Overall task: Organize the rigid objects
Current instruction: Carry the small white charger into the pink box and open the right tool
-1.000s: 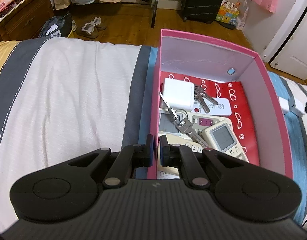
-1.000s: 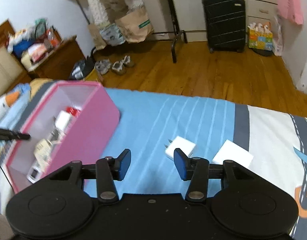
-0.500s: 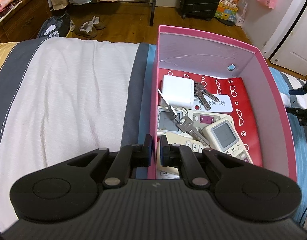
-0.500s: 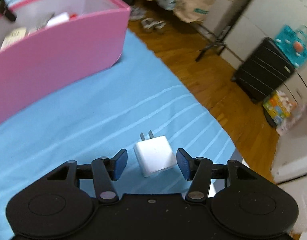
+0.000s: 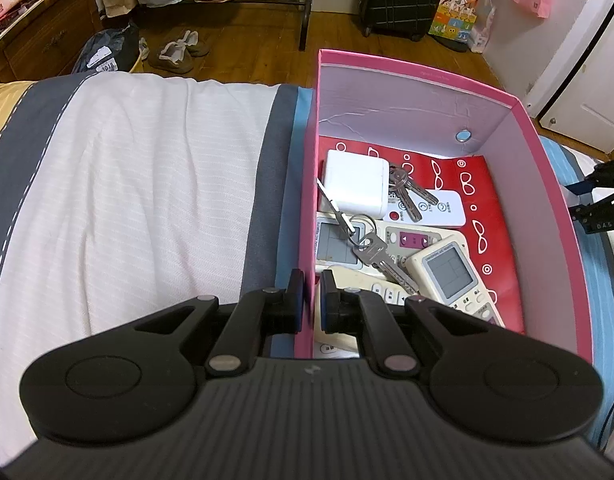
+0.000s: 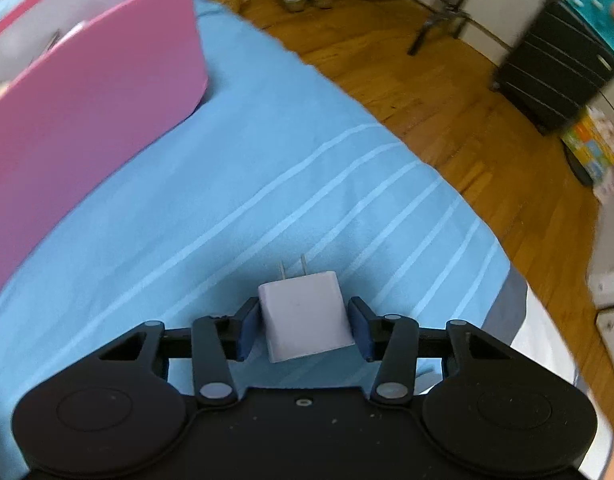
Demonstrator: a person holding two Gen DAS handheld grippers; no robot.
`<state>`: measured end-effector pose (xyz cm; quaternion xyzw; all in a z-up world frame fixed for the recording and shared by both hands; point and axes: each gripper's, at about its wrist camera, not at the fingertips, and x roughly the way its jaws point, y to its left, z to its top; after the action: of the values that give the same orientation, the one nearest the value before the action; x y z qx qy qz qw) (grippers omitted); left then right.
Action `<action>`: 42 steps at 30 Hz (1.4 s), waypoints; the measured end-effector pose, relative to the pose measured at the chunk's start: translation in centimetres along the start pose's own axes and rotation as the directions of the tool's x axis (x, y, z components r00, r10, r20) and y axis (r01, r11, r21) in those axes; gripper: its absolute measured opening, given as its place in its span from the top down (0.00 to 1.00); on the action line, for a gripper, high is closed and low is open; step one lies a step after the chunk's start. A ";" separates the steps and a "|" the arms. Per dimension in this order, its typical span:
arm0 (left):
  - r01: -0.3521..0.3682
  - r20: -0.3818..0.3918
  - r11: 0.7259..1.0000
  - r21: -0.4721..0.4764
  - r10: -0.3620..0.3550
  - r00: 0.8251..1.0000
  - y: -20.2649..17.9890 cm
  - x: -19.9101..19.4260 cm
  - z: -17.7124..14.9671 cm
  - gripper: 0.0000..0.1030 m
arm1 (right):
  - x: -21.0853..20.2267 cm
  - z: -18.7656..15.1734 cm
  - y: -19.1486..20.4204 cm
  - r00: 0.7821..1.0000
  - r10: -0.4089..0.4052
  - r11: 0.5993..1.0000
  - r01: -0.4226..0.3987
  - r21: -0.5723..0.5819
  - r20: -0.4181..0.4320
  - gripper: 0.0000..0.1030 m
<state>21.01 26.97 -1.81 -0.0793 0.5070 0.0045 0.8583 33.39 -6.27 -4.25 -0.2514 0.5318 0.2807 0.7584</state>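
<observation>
A pink box (image 5: 547,184) stands on the bed and holds a white charger block (image 5: 355,188), keys (image 5: 377,254) and several remote controls (image 5: 447,268). My left gripper (image 5: 310,300) is shut on the box's left wall near its front corner. In the right wrist view a small white plug adapter (image 6: 305,322) lies on the blue bedsheet, prongs pointing away. My right gripper (image 6: 305,330) is open with one finger on each side of the adapter, small gaps showing. The pink box (image 6: 91,92) is at the upper left of that view.
The bed's far edge drops to a wooden floor (image 6: 427,92) just beyond the adapter. A black suitcase (image 6: 555,68) stands on the floor. The white and grey bedsheet (image 5: 147,184) lies left of the box. Shoes (image 5: 179,52) and paper bags sit on the floor.
My right gripper has moved forward and down so the adapter now sits between its fingers. The left gripper has kept its hold on the box wall.
</observation>
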 end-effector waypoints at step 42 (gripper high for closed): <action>0.050 -0.001 0.998 -0.047 -0.050 0.999 1.0 -0.4 -0.2 0.95 | -3.8 9.3 21.8 0.987 -0.043 0.708 -0.078 -0.702 -0.153 0.49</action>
<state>20.50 28.00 -1.68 -0.1121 0.5057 -0.0052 0.8554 23.44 15.10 0.38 -0.5382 0.4449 0.4488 0.5576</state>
